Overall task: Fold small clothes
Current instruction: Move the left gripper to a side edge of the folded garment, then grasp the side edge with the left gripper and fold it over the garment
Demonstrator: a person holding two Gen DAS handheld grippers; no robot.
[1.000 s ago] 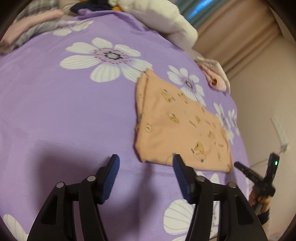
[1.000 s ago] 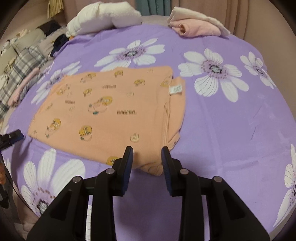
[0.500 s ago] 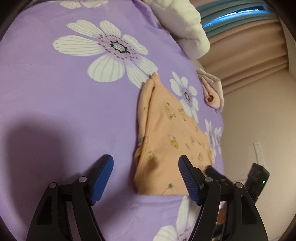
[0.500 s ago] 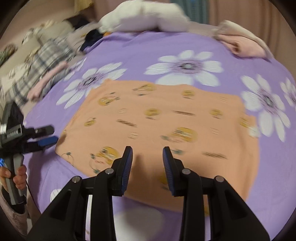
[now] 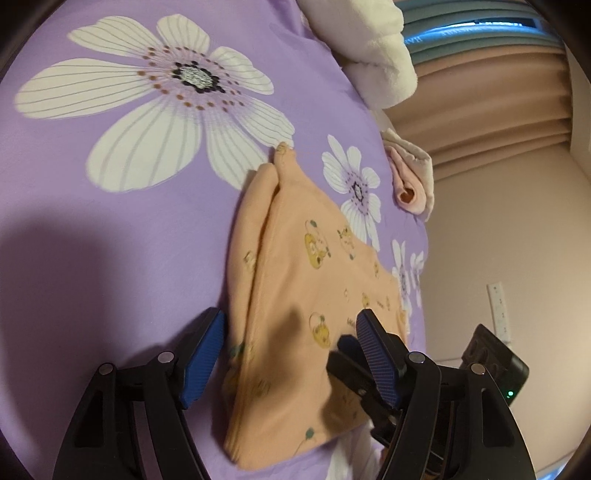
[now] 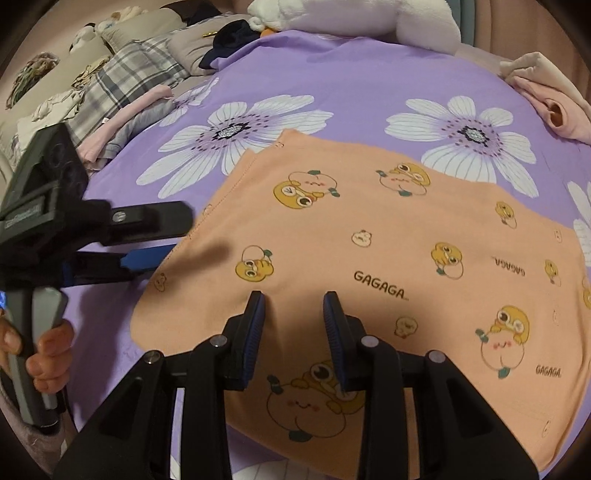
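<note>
Your left tongs [image 5: 290, 354] are spread wide, their ribbed blue pads [image 5: 202, 356] straddling the near end of the orange garment [image 5: 295, 306] without gripping it; from the right wrist view they come in level from the left [image 6: 147, 240], with your left hand [image 6: 48, 354] wrapped round the grey handle. The garment is soft peach-orange knit printed with yellow cartoon ducks and the word GAGAGA, and it lies flat in a broad, roughly rectangular shape [image 6: 388, 240] on the bed [image 5: 110, 240], whose smooth purple cover carries large white daisies. One long edge is doubled over into a rounded fold tapering to a point at the far end. Your right tongs [image 6: 293, 332] hover over the garment's near edge, black arms and blue ridged pads parted with nothing between them. Further right, a rolled pink cloth [image 6: 554, 107] sits near the bed's edge, and a plump white plush [image 6: 369, 14] lies at the far end.
</note>
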